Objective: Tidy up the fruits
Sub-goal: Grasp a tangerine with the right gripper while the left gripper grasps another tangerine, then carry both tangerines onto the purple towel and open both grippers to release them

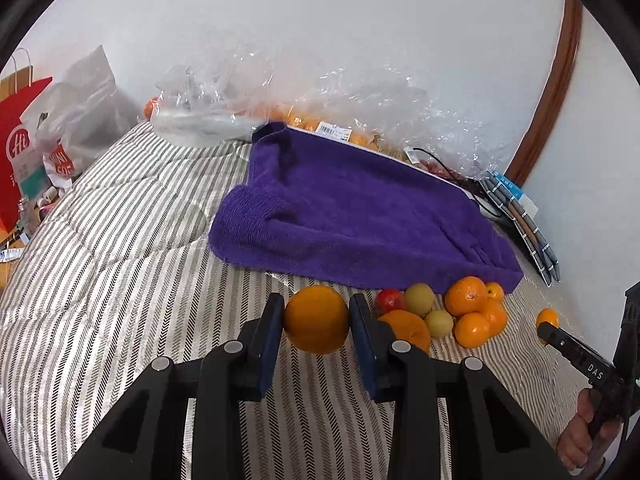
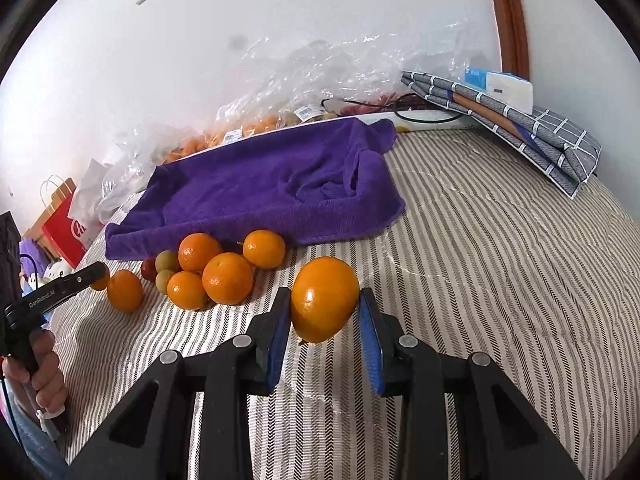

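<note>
Left gripper (image 1: 317, 320) clamped on large orange (image 1: 317, 319); right gripper (image 2: 325, 306) pinching another orange (image 2: 325, 299), above striped quilt (image 2: 480, 260).

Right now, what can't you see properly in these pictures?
- Left wrist view: fruit in the clear plastic bags blurs behind crinkled film; the price label is too small to read.
- Both views: whatever lies beneath the purple towel is covered.

Bagged fruit (image 1: 304, 118) blurred behind crinkled plastic (image 1: 360, 96).
</note>
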A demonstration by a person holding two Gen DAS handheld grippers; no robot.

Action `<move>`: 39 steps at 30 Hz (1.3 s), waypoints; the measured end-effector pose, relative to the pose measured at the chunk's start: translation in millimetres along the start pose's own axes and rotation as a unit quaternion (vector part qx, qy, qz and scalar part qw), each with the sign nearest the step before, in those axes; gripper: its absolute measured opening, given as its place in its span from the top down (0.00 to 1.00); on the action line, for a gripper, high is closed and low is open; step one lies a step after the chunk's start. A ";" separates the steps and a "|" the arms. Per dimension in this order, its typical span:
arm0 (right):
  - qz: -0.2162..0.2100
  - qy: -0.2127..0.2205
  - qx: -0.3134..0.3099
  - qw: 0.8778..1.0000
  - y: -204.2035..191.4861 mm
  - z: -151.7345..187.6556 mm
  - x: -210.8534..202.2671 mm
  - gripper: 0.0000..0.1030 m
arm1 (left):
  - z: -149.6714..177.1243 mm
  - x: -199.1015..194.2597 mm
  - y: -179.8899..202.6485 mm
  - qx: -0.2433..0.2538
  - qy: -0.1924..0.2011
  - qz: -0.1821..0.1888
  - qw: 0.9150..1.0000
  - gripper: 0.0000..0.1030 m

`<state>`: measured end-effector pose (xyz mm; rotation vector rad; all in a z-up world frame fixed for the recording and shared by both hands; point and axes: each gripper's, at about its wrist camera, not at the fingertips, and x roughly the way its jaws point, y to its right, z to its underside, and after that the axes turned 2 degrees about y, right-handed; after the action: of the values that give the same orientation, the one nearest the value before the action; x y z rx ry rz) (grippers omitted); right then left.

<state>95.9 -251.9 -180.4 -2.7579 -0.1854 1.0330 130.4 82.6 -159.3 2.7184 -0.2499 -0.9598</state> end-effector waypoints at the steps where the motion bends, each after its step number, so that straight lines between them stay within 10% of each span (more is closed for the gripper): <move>1: -0.002 0.003 0.001 1.000 0.5 0.5 -1.6 0.68 | -0.4 -1.7 0.5 0.002 0.004 -0.002 1.000 0.69; 23: 0.006 0.089 -0.041 0.995 -45.5 -104.2 -25.1 0.68 | -91.4 -62.9 34.7 0.006 0.015 -0.046 0.999 0.69; 39: 0.007 0.085 -0.038 0.996 -42.8 -154.5 72.2 0.68 | -131.3 69.2 40.6 -0.012 0.025 -0.058 0.998 0.69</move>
<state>249.9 -217.6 -102.7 -2.9023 -0.1847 0.8041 263.8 50.0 -89.7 2.7568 -0.0731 -0.9181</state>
